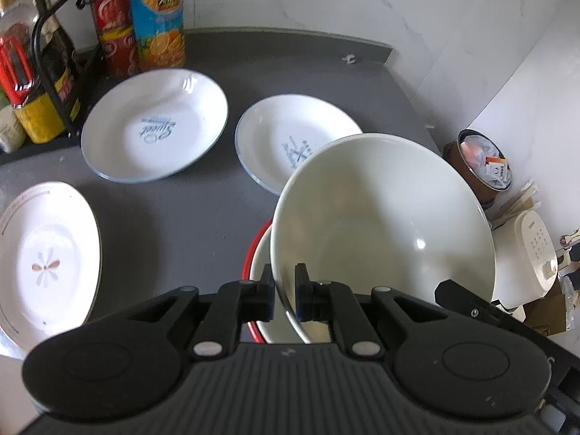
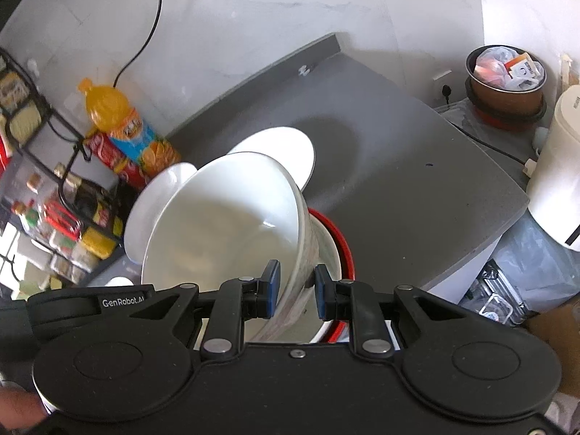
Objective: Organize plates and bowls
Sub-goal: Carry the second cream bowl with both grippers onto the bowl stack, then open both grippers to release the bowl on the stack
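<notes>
Three plates lie on the grey counter (image 1: 224,195) in the left wrist view: a plate with blue script (image 1: 154,125) at upper left of centre, a second blue-printed plate (image 1: 286,134) just right of it and apart from it, and a plate with a brown petal mark (image 1: 47,261) at the left edge. There are two bowls. A large white bowl (image 1: 384,217) is tilted with its opening toward the camera and fills the centre right of that frame; under it sits a red-rimmed bowl (image 1: 259,264), its rim showing at lower centre.

The left gripper (image 1: 284,295) is clamped on the near rim of the large white bowl, one finger inside the wall and one outside. In the right wrist view the right gripper (image 2: 297,290) straddles the wall of the same bowl (image 2: 224,217) at lower centre, blue pads on either side; whether both pads press the wall I cannot tell. The red-rimmed bowl (image 2: 342,250) lies just right of and below it, and two of the plates peek out behind it.

At upper left stand one orange drink bottle (image 1: 157,14), red cans (image 1: 112,18) and a black wire rack (image 1: 47,40) of jars. At the right edge are a white rice cooker (image 1: 529,257) and a brown pot (image 1: 482,163) full of wrappers.
</notes>
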The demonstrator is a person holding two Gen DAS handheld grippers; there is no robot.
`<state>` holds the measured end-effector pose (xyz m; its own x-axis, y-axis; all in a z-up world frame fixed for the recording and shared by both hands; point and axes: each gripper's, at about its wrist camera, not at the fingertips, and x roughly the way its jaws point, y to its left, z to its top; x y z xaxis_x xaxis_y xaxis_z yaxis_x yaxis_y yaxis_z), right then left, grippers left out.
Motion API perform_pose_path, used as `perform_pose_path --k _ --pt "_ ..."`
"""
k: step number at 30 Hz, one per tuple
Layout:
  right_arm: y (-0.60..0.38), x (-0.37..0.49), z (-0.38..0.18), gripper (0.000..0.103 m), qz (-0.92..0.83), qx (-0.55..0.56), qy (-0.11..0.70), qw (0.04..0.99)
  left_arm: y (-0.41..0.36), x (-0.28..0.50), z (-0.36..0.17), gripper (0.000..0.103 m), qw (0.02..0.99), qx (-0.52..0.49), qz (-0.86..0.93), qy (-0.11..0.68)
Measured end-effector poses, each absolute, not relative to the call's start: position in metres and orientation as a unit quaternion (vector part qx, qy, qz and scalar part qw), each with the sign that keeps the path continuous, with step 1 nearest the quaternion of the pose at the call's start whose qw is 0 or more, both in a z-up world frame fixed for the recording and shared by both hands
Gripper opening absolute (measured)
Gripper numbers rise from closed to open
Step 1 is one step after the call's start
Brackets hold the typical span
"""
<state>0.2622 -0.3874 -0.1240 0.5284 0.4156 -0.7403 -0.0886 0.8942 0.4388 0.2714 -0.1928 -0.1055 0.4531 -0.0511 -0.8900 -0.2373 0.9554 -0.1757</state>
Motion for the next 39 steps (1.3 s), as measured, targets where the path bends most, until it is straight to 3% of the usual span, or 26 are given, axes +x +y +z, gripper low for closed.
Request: perform_pose_path --k 18,24,31,32,35,39 --pt "-0.374 0.273 -0.137 0.02 0.165 0.127 0.497 0.842 -0.183 0.27 -0.123 0.008 0.832 -0.153 0.075 0.529" --pt "-0.379 0.273 -0.136 0.03 0.166 0.123 0.5 0.841 -0.18 0.27 -0.124 0.009 0.831 -0.162 0.076 0.527" --pt "-0.389 0.266 -0.125 0.03 0.178 0.129 0.483 0.848 -0.18 0.27 -0.12 0.01 0.831 -0.169 0.086 0.523" --pt "-0.39 0.264 -0.123 0.028 0.179 0.124 0.477 0.851 -0.18 0.27 -0.119 0.011 0.83 -0.172 0.087 0.523" --pt "-0.391 0.26 -0.124 0.006 0.174 0.111 0.47 0.858 -0.181 0.27 -0.115 0.015 0.831 -0.176 0.088 0.52" --pt "-0.396 0.258 -0.13 0.005 0.158 0.13 0.482 0.852 -0.18 0.262 -0.107 0.018 0.835 -0.18 0.092 0.511"
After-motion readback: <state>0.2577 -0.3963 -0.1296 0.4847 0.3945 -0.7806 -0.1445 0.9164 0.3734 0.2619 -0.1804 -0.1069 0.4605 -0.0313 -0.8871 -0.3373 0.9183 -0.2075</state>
